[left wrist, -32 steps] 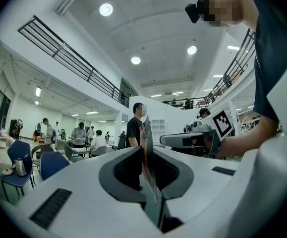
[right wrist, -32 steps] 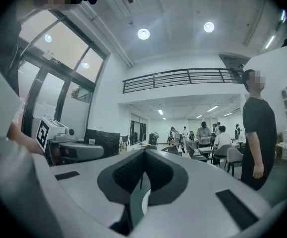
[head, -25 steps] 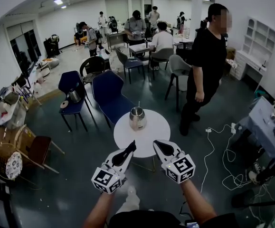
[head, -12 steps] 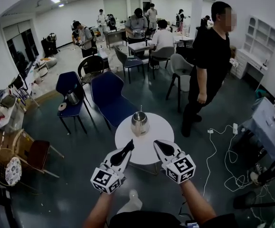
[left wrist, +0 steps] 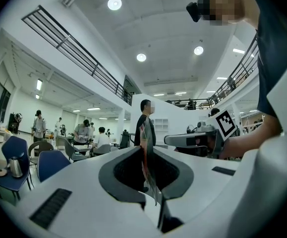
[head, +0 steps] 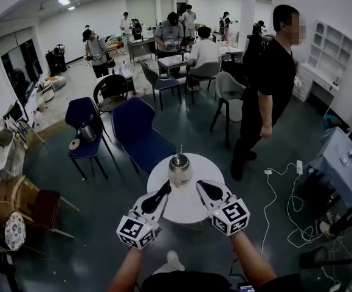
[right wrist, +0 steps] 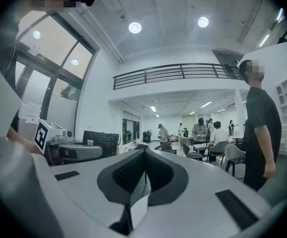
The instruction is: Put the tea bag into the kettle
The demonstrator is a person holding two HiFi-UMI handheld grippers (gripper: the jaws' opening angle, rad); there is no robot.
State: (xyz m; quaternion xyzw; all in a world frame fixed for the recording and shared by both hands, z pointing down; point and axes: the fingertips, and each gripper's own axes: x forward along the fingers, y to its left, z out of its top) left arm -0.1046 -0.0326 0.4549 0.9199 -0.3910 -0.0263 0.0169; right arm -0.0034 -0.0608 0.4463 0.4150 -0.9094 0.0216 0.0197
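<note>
Head view, shiny metal kettle (head: 180,169), left claw (head: 167,188) pinching flat tea bag (left wrist: 146,155), right claw (head: 201,186) nipping white paper slip (right wrist: 139,208)

The kettle (head: 180,169) is set on the round table (head: 188,208). A chair (head: 140,134) is placed behind the table, a standing person (head: 267,87) to its right.

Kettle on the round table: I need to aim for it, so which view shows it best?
The head view: the kettle stands in full sight on the white table. Neither gripper view shows it; both look across the room.
</note>
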